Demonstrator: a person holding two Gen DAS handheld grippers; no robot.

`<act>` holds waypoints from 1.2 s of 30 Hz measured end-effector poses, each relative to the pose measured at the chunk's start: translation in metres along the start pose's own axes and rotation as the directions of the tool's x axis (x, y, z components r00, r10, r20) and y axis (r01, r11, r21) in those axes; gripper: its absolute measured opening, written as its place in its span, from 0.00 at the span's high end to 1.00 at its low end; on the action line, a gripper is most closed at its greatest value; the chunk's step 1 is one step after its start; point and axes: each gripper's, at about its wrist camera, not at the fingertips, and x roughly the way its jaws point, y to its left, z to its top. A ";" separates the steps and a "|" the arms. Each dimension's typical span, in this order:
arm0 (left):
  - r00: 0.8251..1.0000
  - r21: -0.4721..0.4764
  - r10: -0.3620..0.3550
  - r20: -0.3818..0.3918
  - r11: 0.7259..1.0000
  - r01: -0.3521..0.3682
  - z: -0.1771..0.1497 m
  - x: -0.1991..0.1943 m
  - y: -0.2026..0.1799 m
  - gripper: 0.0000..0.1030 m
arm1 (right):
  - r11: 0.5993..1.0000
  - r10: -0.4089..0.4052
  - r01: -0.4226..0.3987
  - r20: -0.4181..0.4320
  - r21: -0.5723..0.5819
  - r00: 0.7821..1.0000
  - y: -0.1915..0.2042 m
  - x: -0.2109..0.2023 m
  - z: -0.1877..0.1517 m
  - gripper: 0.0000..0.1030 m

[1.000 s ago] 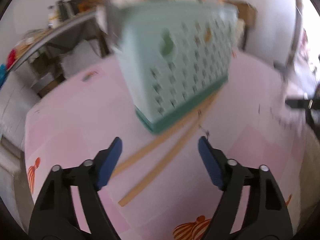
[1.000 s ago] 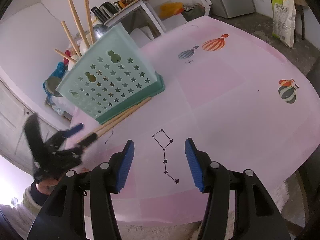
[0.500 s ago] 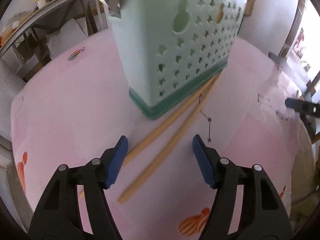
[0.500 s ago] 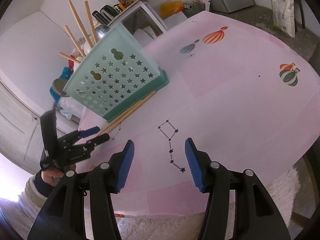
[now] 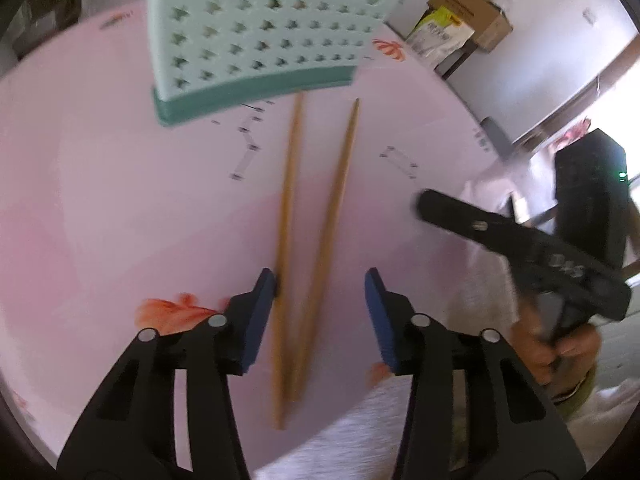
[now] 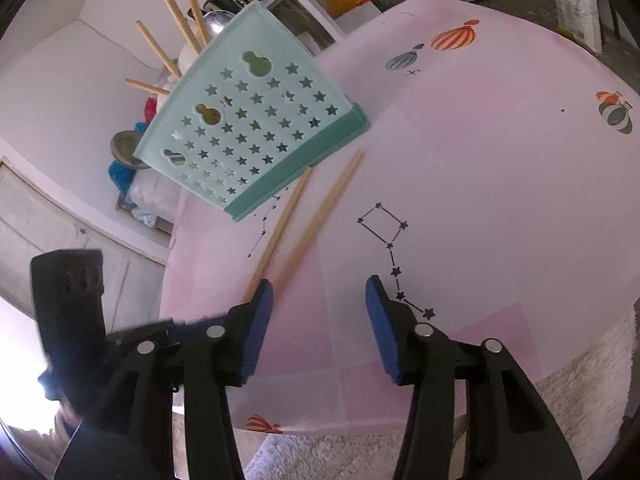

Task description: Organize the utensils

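Left wrist view: your left hand-held gripper hangs released over the near edge of the pink surface, its blue pads spread wide. Two long wooden chopsticks lie flat between those pads, nearly parallel, their near ends meeting close to the surface edge; the left pad sits just beside the left stick, though you cannot tell whether it touches. Only this view shows your right hand-held gripper from the side, off to the right, and blur hides how its jaws stand here.

Right wrist view: your right hand-held gripper is released too, with bare pink surface between its pads. Here the chopsticks run away to the left of centre, and the left hand-held gripper shows as a dark blur at lower left.

Farther out, the sticks' far ends reach the dark green base of the pale green utensil holder, whose wall is pierced with stars and gourd-shaped holes. Only the right wrist view shows its top: several more chopsticks stand in it, leaning apart. Printed balloons lie beyond.
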 end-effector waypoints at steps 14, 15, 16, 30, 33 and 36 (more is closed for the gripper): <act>0.986 0.009 0.134 0.099 0.991 -0.135 0.019 0.035 -0.050 0.75 | 0.973 -0.177 0.179 0.028 -0.143 0.984 0.004 0.012 0.007 0.97; 0.984 0.022 0.145 0.101 0.989 -0.148 0.021 0.036 -0.053 0.75 | 0.974 -0.171 0.173 0.028 -0.147 0.985 0.003 0.011 0.007 0.97; 0.983 0.031 0.152 0.103 0.987 -0.156 0.021 0.038 -0.058 0.75 | 0.975 -0.164 0.165 0.023 -0.147 0.986 0.000 0.011 0.007 0.99; 0.974 0.129 0.178 0.143 0.972 -0.196 0.038 0.057 -0.075 0.71 | 0.979 -0.149 0.150 0.020 -0.140 0.989 -0.020 0.000 0.018 1.00; 0.959 0.159 0.225 0.172 0.954 -0.253 0.042 0.061 -0.077 0.71 | 0.985 -0.126 0.127 0.012 -0.114 0.992 -0.024 -0.003 0.020 0.99; 0.947 0.174 0.255 0.195 0.941 -0.289 0.048 0.064 -0.076 0.71 | 0.990 -0.097 0.097 0.005 -0.102 0.995 -0.024 -0.004 0.023 0.93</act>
